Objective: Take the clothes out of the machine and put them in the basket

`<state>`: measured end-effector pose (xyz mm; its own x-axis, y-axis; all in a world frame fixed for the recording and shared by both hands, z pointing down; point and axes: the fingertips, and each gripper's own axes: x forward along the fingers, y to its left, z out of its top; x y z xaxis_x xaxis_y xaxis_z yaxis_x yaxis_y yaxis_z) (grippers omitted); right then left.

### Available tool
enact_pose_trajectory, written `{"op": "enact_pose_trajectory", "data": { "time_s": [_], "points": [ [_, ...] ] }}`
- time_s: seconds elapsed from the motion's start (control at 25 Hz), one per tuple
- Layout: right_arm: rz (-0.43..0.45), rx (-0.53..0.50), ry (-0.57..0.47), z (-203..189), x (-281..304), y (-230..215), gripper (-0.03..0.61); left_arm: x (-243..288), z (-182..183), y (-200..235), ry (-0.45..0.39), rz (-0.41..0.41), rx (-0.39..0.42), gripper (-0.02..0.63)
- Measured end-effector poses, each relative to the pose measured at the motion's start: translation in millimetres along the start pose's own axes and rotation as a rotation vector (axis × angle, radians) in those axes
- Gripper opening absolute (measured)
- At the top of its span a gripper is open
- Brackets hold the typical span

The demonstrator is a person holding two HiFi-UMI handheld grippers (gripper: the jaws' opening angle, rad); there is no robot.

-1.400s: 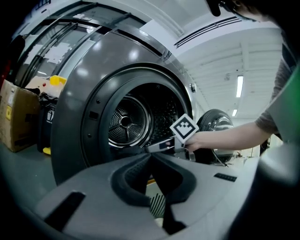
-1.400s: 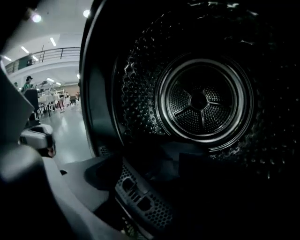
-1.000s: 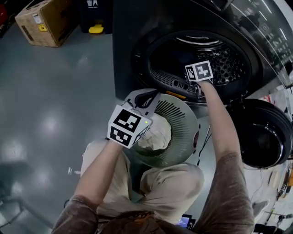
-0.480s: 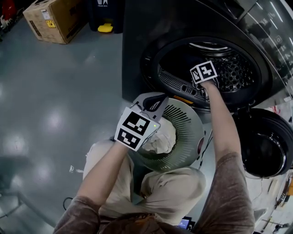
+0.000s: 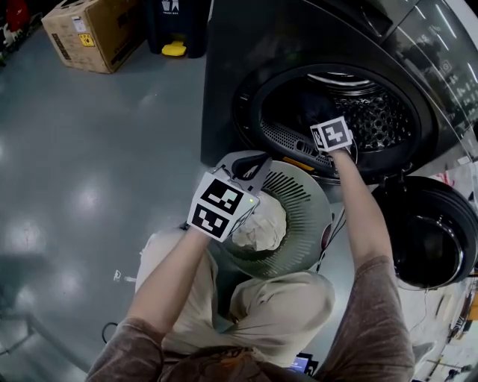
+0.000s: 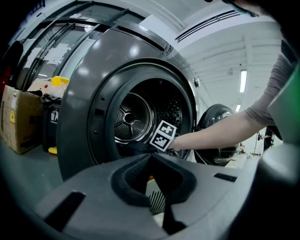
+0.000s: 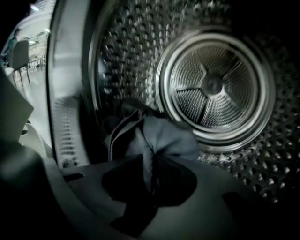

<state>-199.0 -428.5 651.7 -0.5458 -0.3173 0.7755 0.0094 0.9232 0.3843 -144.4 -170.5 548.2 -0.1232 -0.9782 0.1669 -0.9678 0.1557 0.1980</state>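
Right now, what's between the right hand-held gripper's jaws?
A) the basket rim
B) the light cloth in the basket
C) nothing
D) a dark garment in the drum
D: the right hand-held gripper has just been closing its jaws, and they now pinch a fold of the dark garment inside the drum.

Glossy grey-blue floor (image 5: 82,194), smooth, w/ soft blobs of reflected ceiling light. Brown cardboard box w/ yellow label (image 5: 91,31) sits at the floor's far-left corner in head view. Dark bin w/ white print (image 5: 169,16) is just beside it, and a small yellow item (image 5: 173,48) lies at the bin's foot. In left gripper view: white ceiling (image 6: 225,51), long lit fluorescent tube (image 6: 242,80), slotted vent strip (image 6: 206,24). Room bright overall.
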Motion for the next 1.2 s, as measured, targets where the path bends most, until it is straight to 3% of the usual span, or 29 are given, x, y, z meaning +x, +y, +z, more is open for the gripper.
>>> {"op": "enact_pose_trajectory", "data": {
  "time_s": [0.24, 0.48, 0.72, 0.8, 0.88, 1.0, 1.08, 1.2],
  "points": [
    [0.047, -0.003, -0.221, 22.9, -76.8, 19.6, 0.06, -5.1, -3.3, 11.0, 0.002, 0.007, -0.029, 0.006],
    [0.121, -0.033, -0.31, -0.9, -164.6, 60.0, 0.052, 1.0, -6.4, 4.6, 0.003, -0.02, -0.042, 0.006],
    [0.218, -0.033, -0.326, -36.5, -225.8, 106.7, 0.043, 12.0, -5.4, -5.3, -0.003, -0.056, -0.06, 0.006],
    [0.241, -0.034, -0.326, -42.7, -239.0, 121.1, 0.043, 16.1, -5.9, -10.5, 0.005, -0.064, -0.029, 0.006],
    [0.289, -0.03, -0.327, -47.8, -249.5, 138.4, 0.041, 19.9, -8.7, -15.9, 0.019, -0.068, 0.013, 0.006],
    [0.388, -0.029, -0.324, -51.7, -263.2, 167.8, 0.04, 24.0, -10.6, -20.8, 0.021, -0.079, 0.005, 0.006],
    [0.446, -0.063, -0.307, -53.4, -265.3, 189.0, 0.04, 25.6, -8.7, -21.1, 0.014, -0.083, -0.009, 0.006],
    [0.46, -0.173, -0.272, -56.5, -255.8, 208.3, 0.048, 26.2, -9.4, -21.8, 0.016, -0.081, -0.005, 0.006]
  ]
}}
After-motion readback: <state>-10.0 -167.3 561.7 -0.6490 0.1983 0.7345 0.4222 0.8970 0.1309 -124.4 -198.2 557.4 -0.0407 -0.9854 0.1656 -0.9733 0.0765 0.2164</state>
